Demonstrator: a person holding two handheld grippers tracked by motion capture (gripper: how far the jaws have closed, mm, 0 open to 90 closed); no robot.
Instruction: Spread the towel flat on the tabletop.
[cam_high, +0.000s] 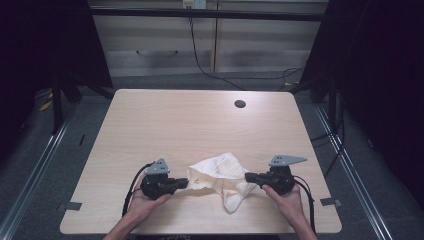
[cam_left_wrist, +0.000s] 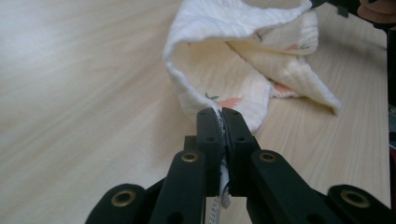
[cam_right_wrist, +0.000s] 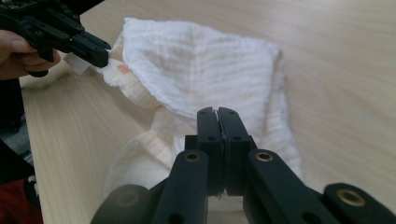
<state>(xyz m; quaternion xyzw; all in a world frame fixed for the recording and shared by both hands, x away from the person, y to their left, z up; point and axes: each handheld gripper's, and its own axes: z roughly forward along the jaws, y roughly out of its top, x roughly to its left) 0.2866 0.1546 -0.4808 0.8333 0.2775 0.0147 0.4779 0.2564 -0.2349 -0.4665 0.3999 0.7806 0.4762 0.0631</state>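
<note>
A white muslin cloth (cam_high: 220, 179) with small orange prints lies crumpled near the table's front edge, between both grippers. At the cloth's left end my left gripper (cam_high: 185, 183) is shut on its edge; the left gripper view has the cloth (cam_left_wrist: 224, 56) pinched between the jaws of that gripper (cam_left_wrist: 221, 113), rising in a fold beyond them. My right gripper (cam_high: 248, 177) is shut on the cloth's right edge, and in the right gripper view the fabric (cam_right_wrist: 201, 65) spreads out ahead of its closed jaws (cam_right_wrist: 217, 112). The left gripper (cam_right_wrist: 100, 53) appears there at the cloth's far corner.
The light wooden table (cam_high: 200, 125) has a round cable hole (cam_high: 240, 104) at the back right. A person's hands (cam_high: 142, 205) hold both grippers at the front edge. Dark frame posts and floor cables surround the table.
</note>
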